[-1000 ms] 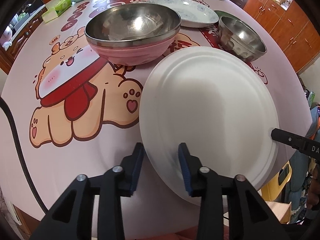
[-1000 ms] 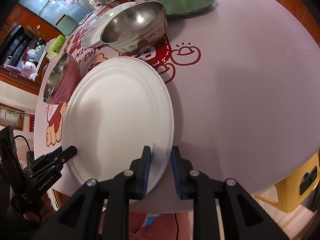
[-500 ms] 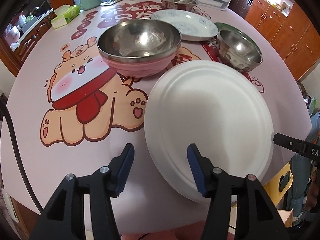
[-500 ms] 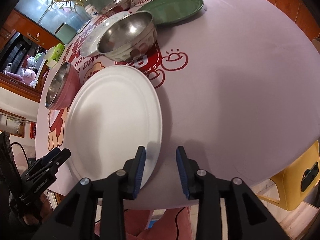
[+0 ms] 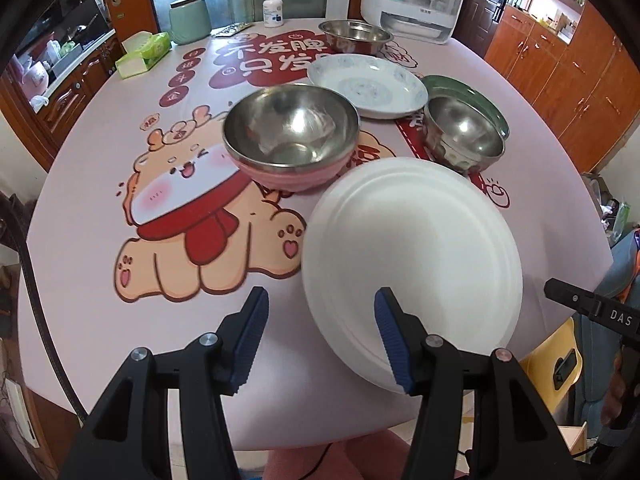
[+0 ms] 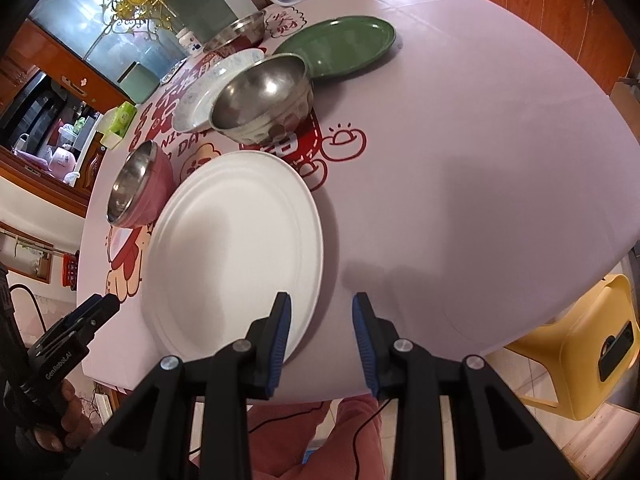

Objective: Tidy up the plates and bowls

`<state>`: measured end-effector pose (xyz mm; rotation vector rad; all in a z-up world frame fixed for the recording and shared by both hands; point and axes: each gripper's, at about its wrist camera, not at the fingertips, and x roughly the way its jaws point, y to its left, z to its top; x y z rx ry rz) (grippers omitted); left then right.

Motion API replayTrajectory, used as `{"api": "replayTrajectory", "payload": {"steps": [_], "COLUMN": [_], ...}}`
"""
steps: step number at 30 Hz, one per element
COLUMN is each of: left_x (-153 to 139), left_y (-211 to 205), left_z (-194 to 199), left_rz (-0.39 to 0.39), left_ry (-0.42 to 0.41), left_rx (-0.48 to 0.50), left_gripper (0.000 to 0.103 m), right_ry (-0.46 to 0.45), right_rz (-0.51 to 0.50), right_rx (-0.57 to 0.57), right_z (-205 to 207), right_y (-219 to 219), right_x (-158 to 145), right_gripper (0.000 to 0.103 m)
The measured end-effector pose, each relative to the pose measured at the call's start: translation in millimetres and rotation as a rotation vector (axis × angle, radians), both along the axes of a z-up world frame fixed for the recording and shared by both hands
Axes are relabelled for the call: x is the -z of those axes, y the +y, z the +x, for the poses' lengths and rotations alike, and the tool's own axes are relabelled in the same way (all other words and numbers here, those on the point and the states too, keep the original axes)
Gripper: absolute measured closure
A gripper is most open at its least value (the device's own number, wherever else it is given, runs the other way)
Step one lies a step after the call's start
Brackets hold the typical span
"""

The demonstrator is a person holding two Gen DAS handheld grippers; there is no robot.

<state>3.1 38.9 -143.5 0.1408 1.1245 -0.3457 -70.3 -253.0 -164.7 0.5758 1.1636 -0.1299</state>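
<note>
We see the white plate [image 5: 412, 264] lying flat on the bench [image 5: 80, 208] at lower centre-right of the left view, released so it can likely start a stack. Both left tongs [image 5: 318, 336] and right tongs [image 6: 320, 334] stand apart above its near rim, clamping nothing. The pink-sided steel bowl [image 5: 292, 136], patterned plate [image 5: 366, 86], steel bowl [image 6: 262, 98] and green plate [image 6: 340, 46] sit scattered beyond, unsorted.

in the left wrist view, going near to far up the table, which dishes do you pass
white plate → pink bowl with steel inside → blue-patterned plate → far steel bowl
</note>
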Motion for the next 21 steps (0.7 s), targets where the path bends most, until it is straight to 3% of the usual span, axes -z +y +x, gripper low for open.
{"api": "replayTrajectory", "payload": {"steps": [10, 21], "left_x": [-17.7, -34.3], "left_y": [16.8, 40.2], "left_z": [21.0, 65.4], "left_rz": [0.027, 0.025], "left_ry": [-0.035, -0.01], "left_rx": [0.028, 0.064], "left_gripper": [0.049, 0.049], "right_ry": [-0.027, -0.026], "right_rz": [-0.023, -0.026], "right_rx": [0.059, 0.149], "right_z": [6.7, 27.3], "right_y": [7.5, 12.0], "right_x": [-20.2, -37.0], "right_gripper": [0.071, 0.071]}}
